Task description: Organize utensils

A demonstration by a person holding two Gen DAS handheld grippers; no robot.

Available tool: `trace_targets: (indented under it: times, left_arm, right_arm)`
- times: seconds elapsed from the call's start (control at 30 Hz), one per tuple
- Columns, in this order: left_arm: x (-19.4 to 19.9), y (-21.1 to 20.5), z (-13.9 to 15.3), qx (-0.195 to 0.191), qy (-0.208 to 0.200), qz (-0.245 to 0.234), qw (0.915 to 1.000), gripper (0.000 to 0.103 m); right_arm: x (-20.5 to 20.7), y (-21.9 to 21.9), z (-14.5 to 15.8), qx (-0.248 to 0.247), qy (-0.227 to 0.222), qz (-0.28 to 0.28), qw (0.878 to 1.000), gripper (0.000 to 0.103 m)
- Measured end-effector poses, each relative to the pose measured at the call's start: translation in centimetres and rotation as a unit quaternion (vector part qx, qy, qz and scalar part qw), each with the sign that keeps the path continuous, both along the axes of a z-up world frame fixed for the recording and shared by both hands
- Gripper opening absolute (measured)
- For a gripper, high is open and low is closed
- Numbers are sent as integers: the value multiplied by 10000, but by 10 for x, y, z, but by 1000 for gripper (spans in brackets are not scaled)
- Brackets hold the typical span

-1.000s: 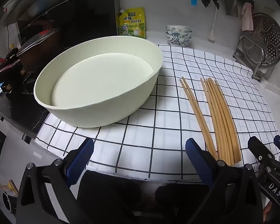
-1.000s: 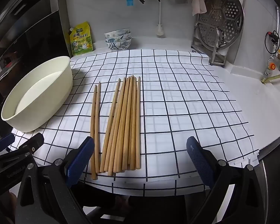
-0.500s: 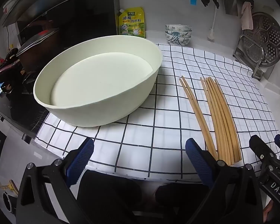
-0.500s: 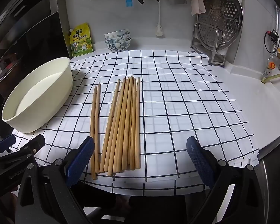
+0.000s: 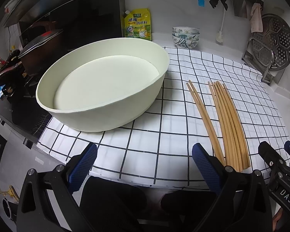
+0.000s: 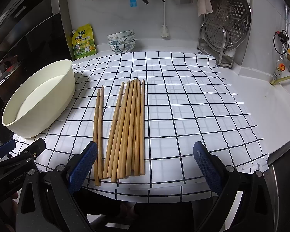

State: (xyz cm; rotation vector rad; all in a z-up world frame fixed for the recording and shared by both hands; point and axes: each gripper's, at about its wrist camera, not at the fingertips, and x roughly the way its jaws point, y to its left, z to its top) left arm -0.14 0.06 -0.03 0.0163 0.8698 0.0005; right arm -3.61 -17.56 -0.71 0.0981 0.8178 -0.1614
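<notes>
So both my tools, left tool (image 5: 144, 159) and right tool (image 6: 145, 156), are spread wide, gripping nothing. Chopsticks (image 6: 125, 127) lie right of the cream basin (image 6: 38, 98), maybe ten.

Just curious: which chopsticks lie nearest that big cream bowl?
The separate pair, lying apart from the bigger bundle, on the side toward the cream bowl.

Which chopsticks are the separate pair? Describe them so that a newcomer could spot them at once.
Find the big cream tub on the left of the checked cloth. Just right of it lie two chopsticks side by side, lengthwise toward the back wall. A strip of bare cloth parts them from the larger bundle further right, whose sticks lie packed together.
</notes>
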Motion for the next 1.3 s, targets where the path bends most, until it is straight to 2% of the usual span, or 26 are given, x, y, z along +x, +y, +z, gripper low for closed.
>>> trace_targets:
  times: [1.3]
  left_arm:
    - [1, -4, 3, -14, -19, -32, 10000, 97]
  right_arm:
    - [2, 0, 1, 10, -31, -4, 10000, 94]
